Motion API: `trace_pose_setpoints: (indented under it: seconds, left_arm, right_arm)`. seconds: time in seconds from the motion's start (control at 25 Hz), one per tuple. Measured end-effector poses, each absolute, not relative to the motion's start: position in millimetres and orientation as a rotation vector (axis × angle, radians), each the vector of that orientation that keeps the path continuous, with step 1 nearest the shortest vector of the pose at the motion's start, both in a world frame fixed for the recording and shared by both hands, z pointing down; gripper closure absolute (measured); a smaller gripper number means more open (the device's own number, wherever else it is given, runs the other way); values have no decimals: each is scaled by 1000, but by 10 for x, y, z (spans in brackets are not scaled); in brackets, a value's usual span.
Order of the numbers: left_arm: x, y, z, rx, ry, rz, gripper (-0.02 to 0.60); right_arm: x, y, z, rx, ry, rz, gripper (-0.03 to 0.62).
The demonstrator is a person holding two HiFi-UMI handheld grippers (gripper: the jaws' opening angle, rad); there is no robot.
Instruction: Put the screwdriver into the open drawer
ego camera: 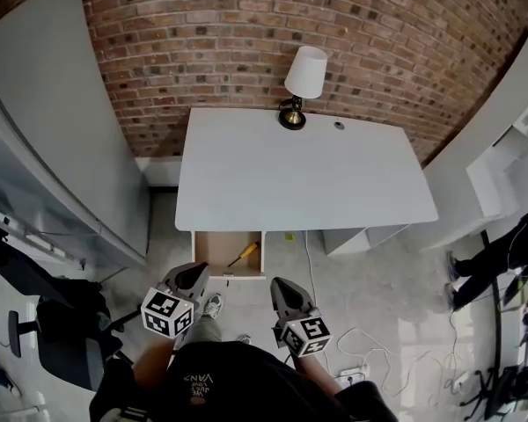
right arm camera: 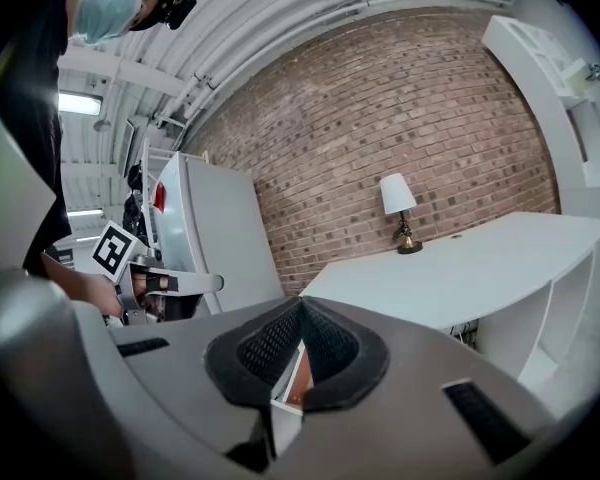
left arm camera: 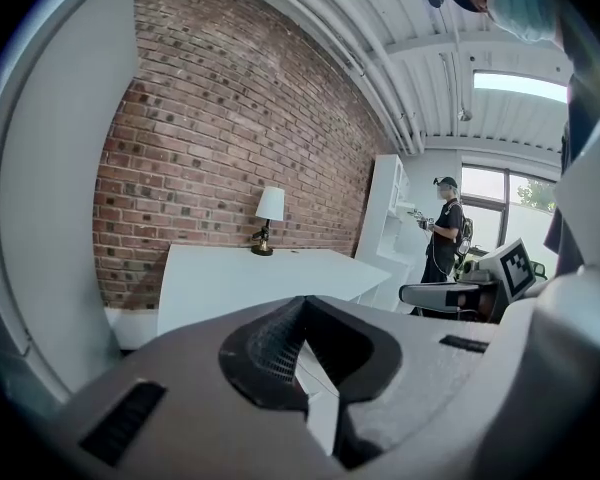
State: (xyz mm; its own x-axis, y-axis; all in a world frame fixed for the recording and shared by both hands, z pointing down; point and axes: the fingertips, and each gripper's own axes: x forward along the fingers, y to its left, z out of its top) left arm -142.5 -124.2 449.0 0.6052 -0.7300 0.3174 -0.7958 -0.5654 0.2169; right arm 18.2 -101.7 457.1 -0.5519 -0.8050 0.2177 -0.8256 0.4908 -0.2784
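While the left gripper (ego camera: 191, 276) and right gripper (ego camera: 284, 289) are both closed on nothing, the screwdriver (ego camera: 244, 254) lies ahead, between them, inside the drawer (ego camera: 211, 248), slanting forward-right.

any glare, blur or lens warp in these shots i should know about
Head view: the light is even, but the wide-angle lens bows the desk edges and the brick wall; the screwdriver in the drawer is small but sharp. Left gripper view: black fisheye rim all round, and the window is washed out. Right gripper view: same rim, and a ceiling light glares at left.
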Motion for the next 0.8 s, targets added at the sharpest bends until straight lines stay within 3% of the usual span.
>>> trace_pose_setpoints:
  seconds: [0.8]
  left_arm:
    - [-1480,-1233,4123,2561,-1229,250,574]
  right_arm:
    - [-230,-1222,4199,1311,-2751,442,599]
